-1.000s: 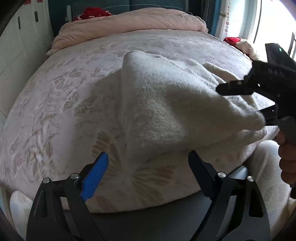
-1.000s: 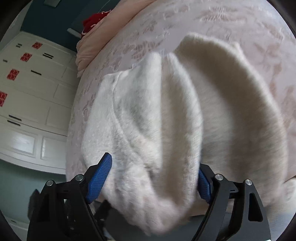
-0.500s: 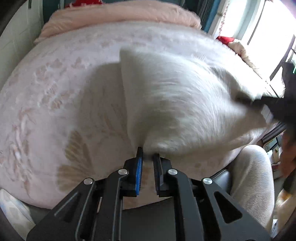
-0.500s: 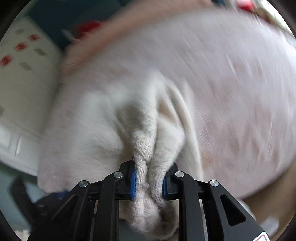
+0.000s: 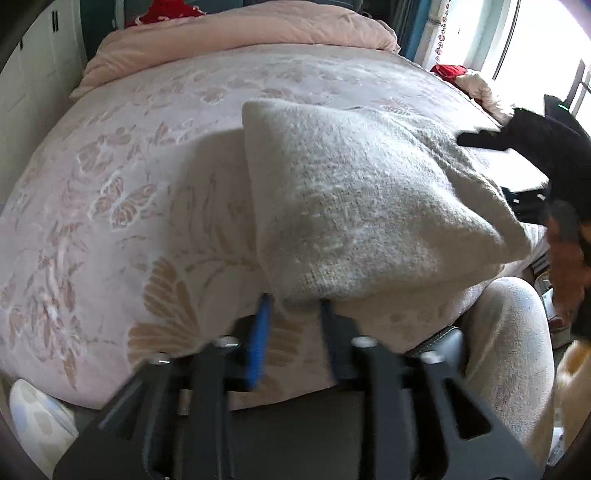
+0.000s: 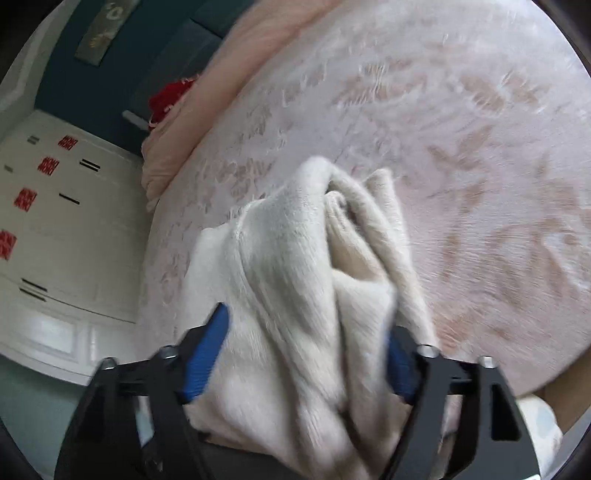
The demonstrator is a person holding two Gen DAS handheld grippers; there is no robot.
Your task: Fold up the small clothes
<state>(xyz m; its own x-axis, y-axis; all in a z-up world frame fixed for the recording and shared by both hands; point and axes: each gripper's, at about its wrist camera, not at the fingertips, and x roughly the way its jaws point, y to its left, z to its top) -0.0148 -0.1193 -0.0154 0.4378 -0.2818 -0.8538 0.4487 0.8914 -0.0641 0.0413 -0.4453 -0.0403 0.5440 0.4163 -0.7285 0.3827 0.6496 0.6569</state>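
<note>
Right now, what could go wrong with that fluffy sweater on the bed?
The cream knitted sweater lies at the near edge of the pink flowered bedspread, so it might slide off. Both the left gripper and right gripper are opening, and the bunched folds may flop loose.

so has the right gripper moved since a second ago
Yes. In the left wrist view the right gripper has pulled rightward, off the cream garment, toward the window.

One cream garment [image 5: 362, 206], apparently; two grippers.
</note>
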